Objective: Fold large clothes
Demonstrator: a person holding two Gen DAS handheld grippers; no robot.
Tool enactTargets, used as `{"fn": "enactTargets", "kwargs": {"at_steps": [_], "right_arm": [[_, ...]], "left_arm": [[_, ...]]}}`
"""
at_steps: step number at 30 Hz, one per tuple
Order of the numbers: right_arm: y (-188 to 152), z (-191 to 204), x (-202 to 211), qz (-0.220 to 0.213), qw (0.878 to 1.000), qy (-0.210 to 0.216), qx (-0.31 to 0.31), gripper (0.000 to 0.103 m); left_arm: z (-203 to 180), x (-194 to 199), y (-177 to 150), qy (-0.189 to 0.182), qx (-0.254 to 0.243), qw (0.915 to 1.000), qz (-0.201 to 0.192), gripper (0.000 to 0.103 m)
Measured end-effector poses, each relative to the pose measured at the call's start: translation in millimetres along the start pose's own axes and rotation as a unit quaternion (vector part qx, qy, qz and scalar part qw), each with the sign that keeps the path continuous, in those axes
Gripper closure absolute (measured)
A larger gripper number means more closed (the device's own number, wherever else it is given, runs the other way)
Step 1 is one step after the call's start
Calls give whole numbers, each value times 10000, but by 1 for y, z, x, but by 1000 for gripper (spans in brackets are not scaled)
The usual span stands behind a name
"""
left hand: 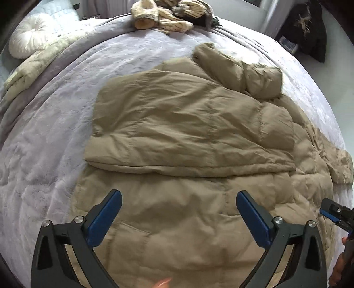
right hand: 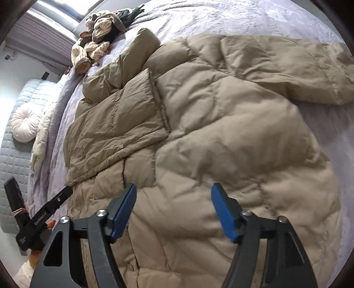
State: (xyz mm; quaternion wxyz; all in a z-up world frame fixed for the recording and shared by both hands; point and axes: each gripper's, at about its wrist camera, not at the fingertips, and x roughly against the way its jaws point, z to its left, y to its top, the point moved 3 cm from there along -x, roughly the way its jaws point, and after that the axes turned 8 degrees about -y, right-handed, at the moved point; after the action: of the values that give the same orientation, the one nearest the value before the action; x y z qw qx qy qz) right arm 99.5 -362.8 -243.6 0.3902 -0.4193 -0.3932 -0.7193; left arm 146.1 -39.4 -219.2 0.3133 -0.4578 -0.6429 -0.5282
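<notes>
A large tan quilted puffer coat (left hand: 188,133) lies spread on the bed, one side panel folded over its middle and a sleeve (left hand: 243,73) bent across the top. It fills the right wrist view (right hand: 221,124) too, with the other sleeve (right hand: 309,73) stretched to the right. My left gripper (left hand: 179,199) is open and empty, hovering over the coat's near part. My right gripper (right hand: 173,192) is open and empty above the coat; it also shows in the left wrist view (left hand: 331,210) at the right edge. The left gripper shows in the right wrist view (right hand: 44,212).
The coat lies on a pale lilac bedspread (left hand: 55,133). A heap of cream striped clothes (left hand: 168,15) sits at the far edge. A round white cushion (left hand: 28,35) and a folded cream quilt (left hand: 37,62) lie at far left. Dark clothing (left hand: 309,28) hangs beyond the bed.
</notes>
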Motion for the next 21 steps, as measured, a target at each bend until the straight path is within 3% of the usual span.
{"fn": "enactTargets", "kwargs": {"at_steps": [4, 6, 11, 21], "right_arm": [[2, -26, 14, -103, 9998, -22, -148, 23], [4, -41, 20, -158, 9996, -42, -245, 14], [12, -86, 33, -298, 9975, 39, -647, 13], [28, -161, 46, -729, 9871, 213, -1409, 13]], "left_arm": [[-24, -13, -2, -13, -40, 9997, 225, 0], [-37, -19, -4, 81, -85, 9995, 309, 0], [-66, -33, -8, -57, -44, 9988, 485, 0], [-129, -50, -10, 117, -303, 9978, 585, 0]]}}
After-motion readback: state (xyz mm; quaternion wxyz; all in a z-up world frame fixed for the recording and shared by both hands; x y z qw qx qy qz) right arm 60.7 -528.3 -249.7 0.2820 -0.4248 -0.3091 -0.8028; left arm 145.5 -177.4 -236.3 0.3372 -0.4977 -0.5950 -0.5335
